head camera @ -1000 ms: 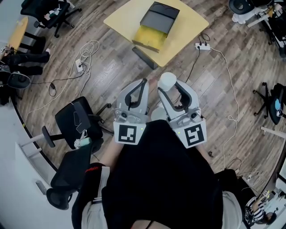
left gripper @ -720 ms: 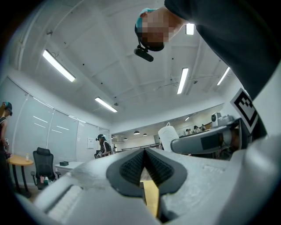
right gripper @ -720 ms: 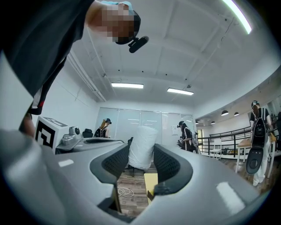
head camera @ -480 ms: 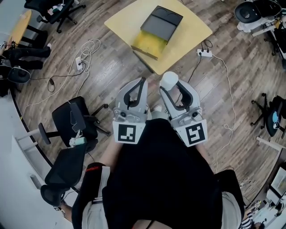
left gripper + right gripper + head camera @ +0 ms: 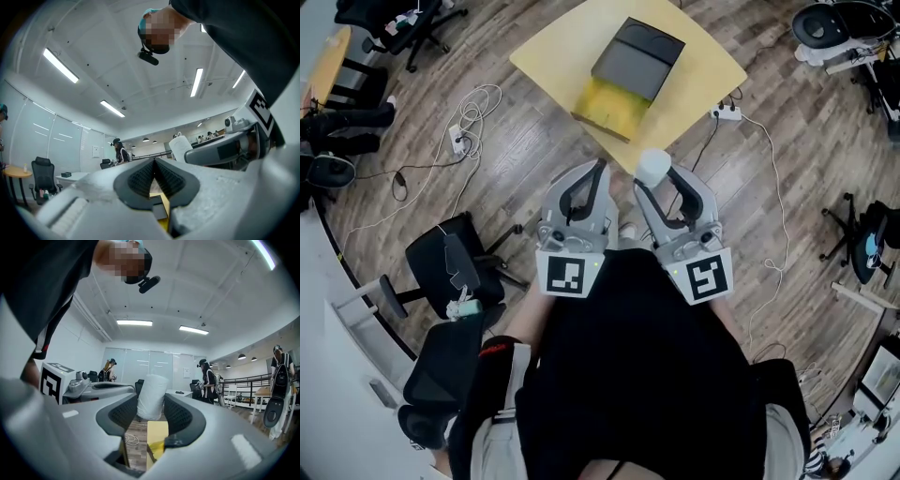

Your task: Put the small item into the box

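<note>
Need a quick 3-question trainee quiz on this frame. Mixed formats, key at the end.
1. True or false: the right gripper is holding the white cylinder between its jaws.
2. Multiple choice: the box sits on A) a metal shelf, B) the yellow table, C) a sofa.
3. Fill in: on the left gripper, the jaws are ____ with nothing between them.

Key: 1 true; 2 B; 3 shut.
</note>
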